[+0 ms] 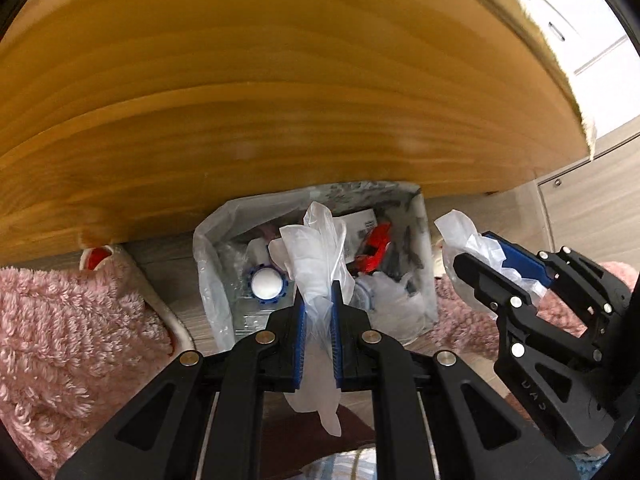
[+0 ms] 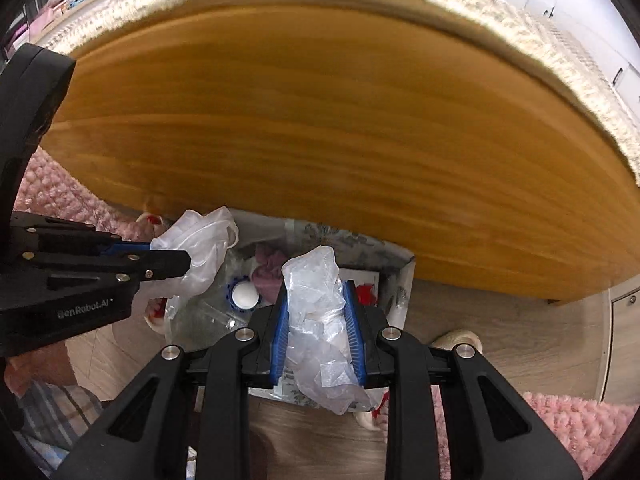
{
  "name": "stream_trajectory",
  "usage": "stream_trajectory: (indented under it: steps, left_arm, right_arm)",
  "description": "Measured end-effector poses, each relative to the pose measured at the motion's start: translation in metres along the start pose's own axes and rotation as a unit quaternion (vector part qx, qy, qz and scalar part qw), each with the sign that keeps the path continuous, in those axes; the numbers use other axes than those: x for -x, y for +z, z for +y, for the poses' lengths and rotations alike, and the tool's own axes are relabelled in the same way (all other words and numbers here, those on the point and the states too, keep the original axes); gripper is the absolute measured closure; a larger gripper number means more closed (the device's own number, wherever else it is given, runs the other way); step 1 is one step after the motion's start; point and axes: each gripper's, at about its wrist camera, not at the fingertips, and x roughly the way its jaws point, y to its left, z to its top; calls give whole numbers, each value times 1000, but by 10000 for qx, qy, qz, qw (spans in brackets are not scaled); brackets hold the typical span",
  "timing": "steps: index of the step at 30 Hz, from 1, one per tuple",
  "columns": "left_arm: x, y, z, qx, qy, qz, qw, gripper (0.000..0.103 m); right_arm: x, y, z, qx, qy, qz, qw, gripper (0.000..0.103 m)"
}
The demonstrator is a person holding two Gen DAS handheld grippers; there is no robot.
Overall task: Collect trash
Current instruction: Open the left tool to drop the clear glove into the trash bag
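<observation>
While both grippers hold something thin and see-through, the thing that matters is the trash bin (image 1: pixel 316 264) just below and in front of them.

From the left wrist view, the left gripper (image 1: pixel 319 312) has its blue fingers (image 1: pixel 299 344) pressed together on a clear plastic glove (image 1: pixel 316 264). The glove stands up long and straight between the fingers, with its top end over the bin and its bottom end hanging toward the floor. The bin sits right ahead of these fingers, under the edge of the wooden worktop (image 1: pixel 280 80). It has a plastic liner (image 1: pixel 208 280), a bottle with a blue cap (image 1: pixel 266 284) and a red wrapper (image 1: pixel 374 248) inside. The right gripper (image 1: pixel 492 264) is just past the bin's right side.

From the right wrist view, the right gripper (image 2: pixel 316 320) has its fingers (image 2: pixel 280 332) clamped on a crumpled plastic piece (image 2: pixel 316 320). The bin (image 2: pixel 400 280) lies right under it. The left gripper (image 2: pixel 168 256) hangs by the bin's left rim.

Both look close enough to drop their trash in; the right one seems more squarely over the opening.
</observation>
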Motion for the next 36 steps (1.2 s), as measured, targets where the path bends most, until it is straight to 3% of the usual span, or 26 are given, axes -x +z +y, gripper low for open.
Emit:
stream_trajectory:
  steps: [8, 23, 36]
  left_arm:
    - [-11, -1, -6, -134, 207, 127, 9996, 95]
    - [-37, -3, 3, 108, 410, 456, 9981, 95]
    - [-70, -1, 2, -155, 752, 779, 9940, 95]
  right_arm:
    - [-11, 9, -1, -63, 0, 195, 9998, 77]
    - [-31, 15, -3, -129, -12, 453, 9989, 77]
    - [-58, 10, -10, -255, 47, 779, 9966, 77]
